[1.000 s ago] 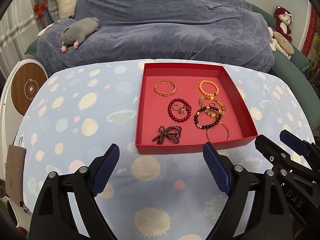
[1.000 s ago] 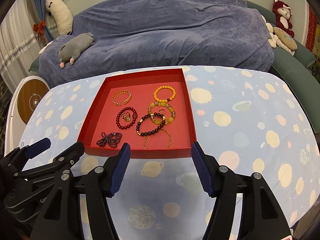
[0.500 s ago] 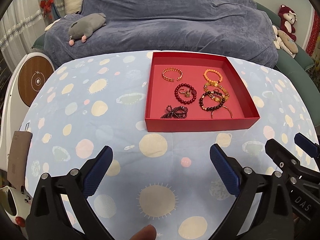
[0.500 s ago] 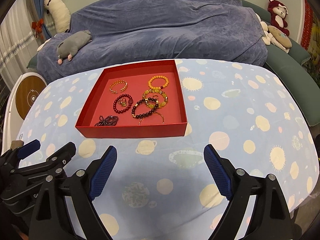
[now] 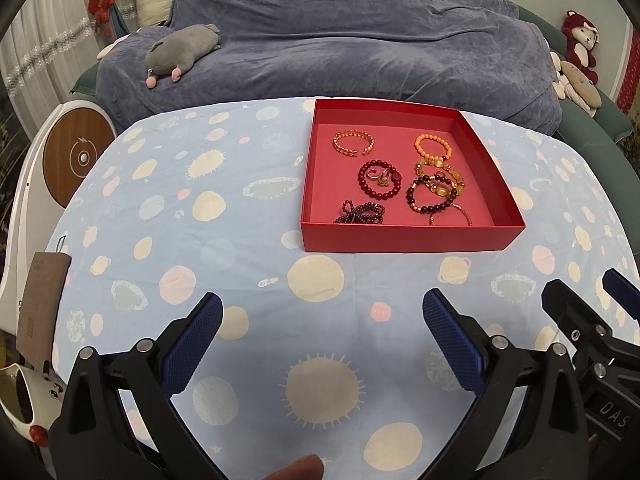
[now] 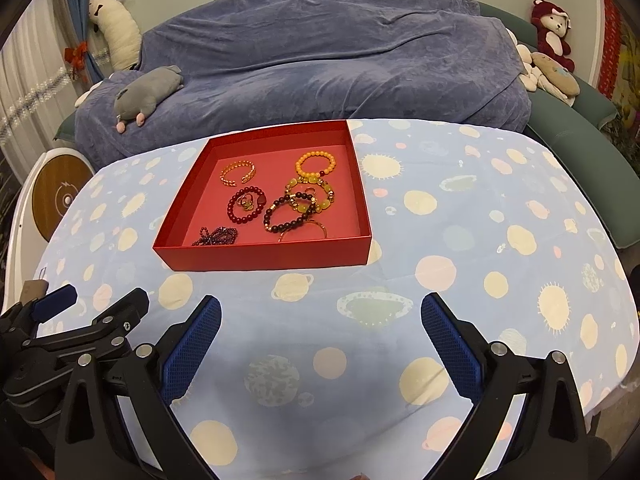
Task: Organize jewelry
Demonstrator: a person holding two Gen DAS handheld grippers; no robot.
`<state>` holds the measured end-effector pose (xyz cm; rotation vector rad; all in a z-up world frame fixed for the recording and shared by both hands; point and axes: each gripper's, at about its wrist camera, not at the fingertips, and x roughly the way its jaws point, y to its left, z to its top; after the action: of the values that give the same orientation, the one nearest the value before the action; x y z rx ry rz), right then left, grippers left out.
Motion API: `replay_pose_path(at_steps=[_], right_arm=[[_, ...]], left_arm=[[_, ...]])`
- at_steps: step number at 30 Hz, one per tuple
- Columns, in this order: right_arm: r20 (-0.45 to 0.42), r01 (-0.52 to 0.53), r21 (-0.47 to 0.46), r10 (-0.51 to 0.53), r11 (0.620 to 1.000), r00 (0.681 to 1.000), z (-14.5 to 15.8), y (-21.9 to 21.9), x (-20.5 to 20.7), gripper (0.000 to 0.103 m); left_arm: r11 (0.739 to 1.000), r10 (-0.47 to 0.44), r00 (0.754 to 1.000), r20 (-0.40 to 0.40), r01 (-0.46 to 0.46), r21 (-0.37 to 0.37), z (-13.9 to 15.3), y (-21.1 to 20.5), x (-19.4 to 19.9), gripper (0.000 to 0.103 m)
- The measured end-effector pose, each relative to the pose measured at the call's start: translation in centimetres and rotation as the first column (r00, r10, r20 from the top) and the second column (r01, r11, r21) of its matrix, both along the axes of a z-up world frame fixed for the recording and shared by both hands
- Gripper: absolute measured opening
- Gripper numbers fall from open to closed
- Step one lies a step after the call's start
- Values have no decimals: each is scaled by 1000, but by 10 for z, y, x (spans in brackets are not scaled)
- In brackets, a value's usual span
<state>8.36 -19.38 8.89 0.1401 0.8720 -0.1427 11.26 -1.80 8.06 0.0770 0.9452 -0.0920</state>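
Left wrist view: ahead on the planet-print tablecloth [image 5: 240, 240] sits the red tray [image 5: 408, 236] of bracelets [image 5: 434, 194], well beyond my left gripper [image 5: 322, 312] and right gripper [image 6: 320, 316], both spread wide, holding nothing.

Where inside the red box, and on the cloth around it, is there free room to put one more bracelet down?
In the red box, the left strip beside the gold chain bracelet and the dark bead bow is bare. Its right half is crowded: the orange bracelet and darker bead bracelets overlap there. The tablecloth right of the box, and between the box and both open grippers, is free.
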Motion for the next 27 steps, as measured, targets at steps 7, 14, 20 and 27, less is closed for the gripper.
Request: replay_pose_path(at_steps=[7,14,20,27], right_arm=[[1,0,-5,0,1000,1000,0,0,-2,96],[-5,-3,-5,3,1000,1000,0,0,-2,96],[-8,-2,-5,2,1000,1000,-1,0,-2,96],[-5,-4,-9,4,1000,1000,-1,2,-2,96]], left_arm=[[1000,10,1000,4,-10,3,1,1,-2,96],[1000,10,1000,6,-10,7,1,2,-2,96],[1000,9,1000,8,-9,9,2,2,-1,96],[1000,15,1000,24,-15,21,5,1,-2,96]])
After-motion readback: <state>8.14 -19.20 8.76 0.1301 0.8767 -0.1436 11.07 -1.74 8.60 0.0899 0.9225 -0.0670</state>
